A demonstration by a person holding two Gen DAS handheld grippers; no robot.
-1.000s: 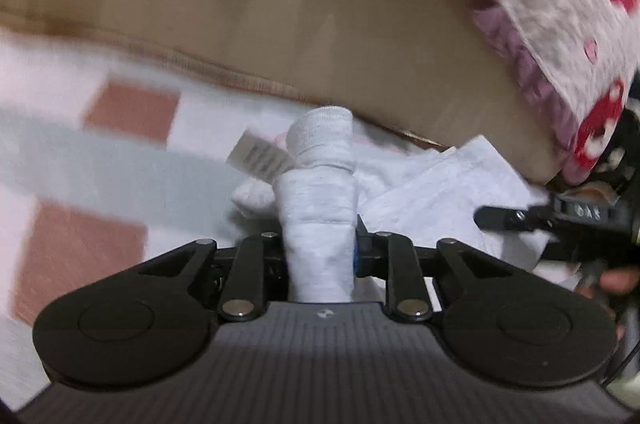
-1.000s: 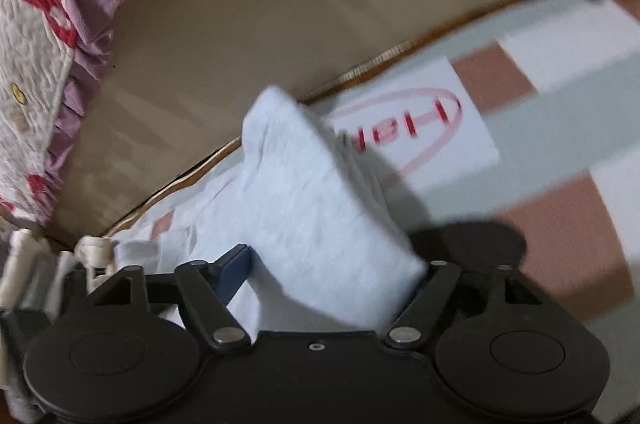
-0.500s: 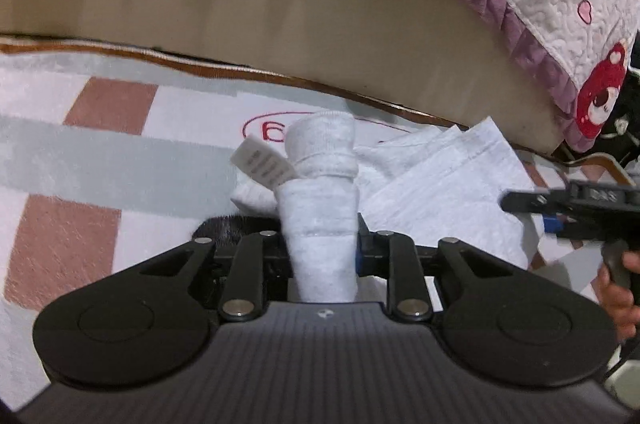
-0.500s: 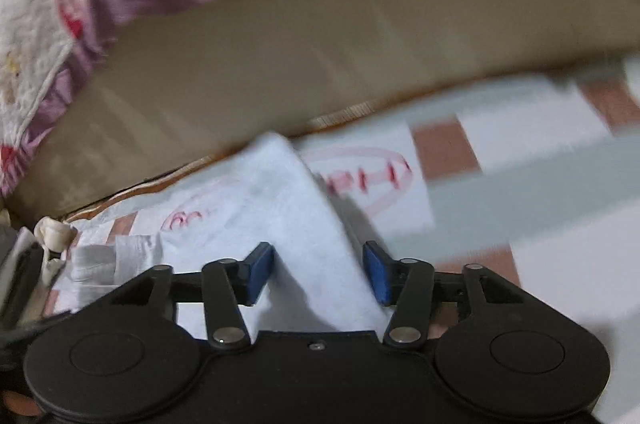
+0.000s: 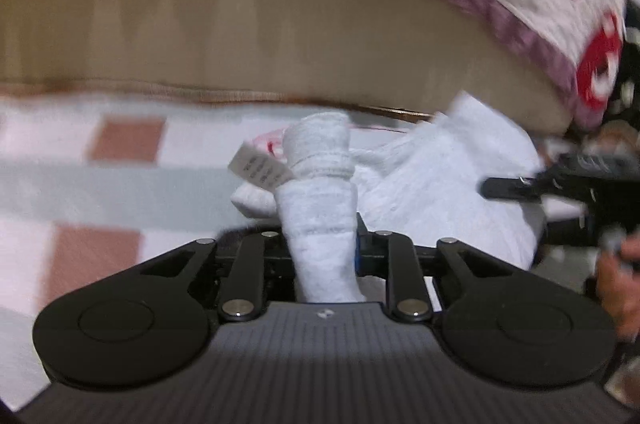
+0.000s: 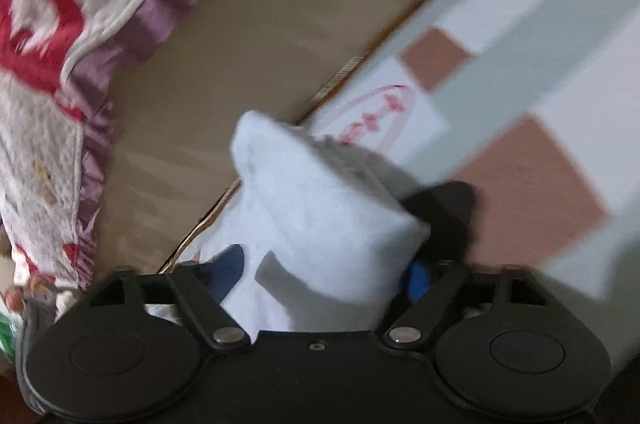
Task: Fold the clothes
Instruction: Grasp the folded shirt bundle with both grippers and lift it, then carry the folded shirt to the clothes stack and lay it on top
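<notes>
White garment (image 5: 320, 220) | left jaws clamp it | right jaws closing on it

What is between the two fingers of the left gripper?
A rolled bunch of the white garment, pinched by the left gripper; a label hangs beside it. The left wrist view shows this.

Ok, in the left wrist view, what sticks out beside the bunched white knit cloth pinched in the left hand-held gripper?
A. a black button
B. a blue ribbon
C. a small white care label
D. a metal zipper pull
C: a small white care label juts from the bunched white knit cloth clamped in the left hand-held gripper.
</notes>
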